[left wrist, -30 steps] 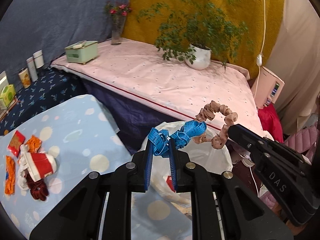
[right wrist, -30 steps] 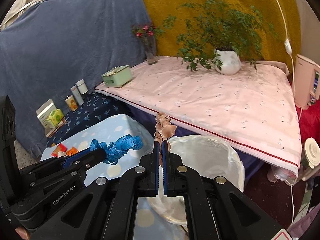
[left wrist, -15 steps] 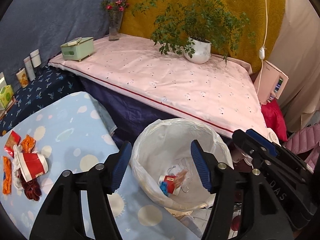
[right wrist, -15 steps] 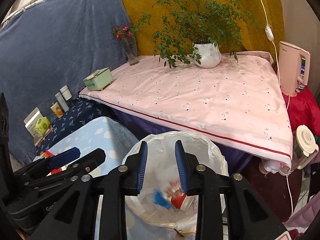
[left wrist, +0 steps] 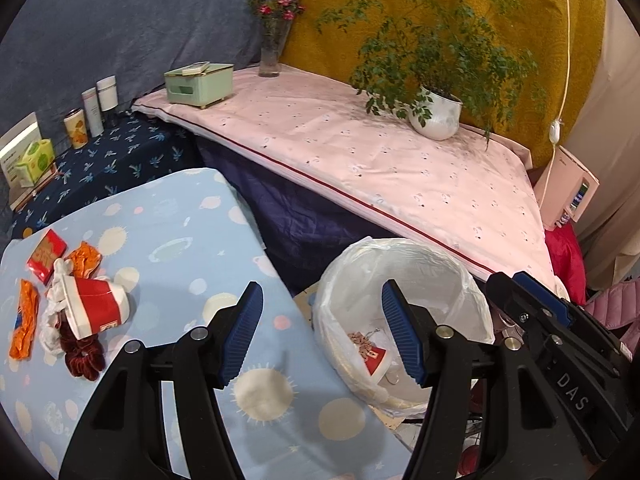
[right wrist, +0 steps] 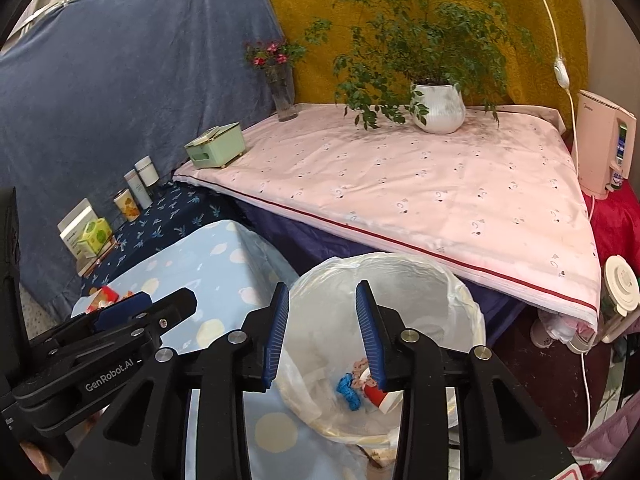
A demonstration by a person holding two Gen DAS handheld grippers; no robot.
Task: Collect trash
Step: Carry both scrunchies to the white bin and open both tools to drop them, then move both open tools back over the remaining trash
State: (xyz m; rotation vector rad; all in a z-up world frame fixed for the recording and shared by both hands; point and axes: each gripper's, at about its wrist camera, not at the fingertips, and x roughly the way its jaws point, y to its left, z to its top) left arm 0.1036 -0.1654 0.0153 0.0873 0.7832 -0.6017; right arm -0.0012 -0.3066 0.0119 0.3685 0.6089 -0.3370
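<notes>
A bin lined with a white bag (left wrist: 404, 256) (right wrist: 400, 276) stands by the corner of the light blue table (left wrist: 172, 216). At its bottom lie a blue scrunchie (right wrist: 348, 390), a tan scrunchie (left wrist: 360, 346) and a red and white cup (right wrist: 380, 394). My left gripper (left wrist: 320, 336) is open over the table edge beside the bin, with nothing between its fingers. My right gripper (right wrist: 322, 334) hangs over the bin's mouth, its jaws still opening and empty. On the table's left lie a tipped red and white cup (left wrist: 96, 312), orange wrappers (left wrist: 24, 320), a red packet (left wrist: 46, 254) and a dark red scrunchie (left wrist: 82, 356).
Behind the bin is a low platform under a pink cloth (left wrist: 360, 160) with a potted plant (left wrist: 436, 116), a flower vase (left wrist: 272, 56) and a green box (left wrist: 200, 84). Cans and cartons (left wrist: 76, 128) line a dark blue shelf on the left. A pink appliance (right wrist: 604, 148) stands right.
Both grippers opened. The blue scrunchie left the left gripper and the tan one left the right; both fell into the bin and now lie at its bottom.
</notes>
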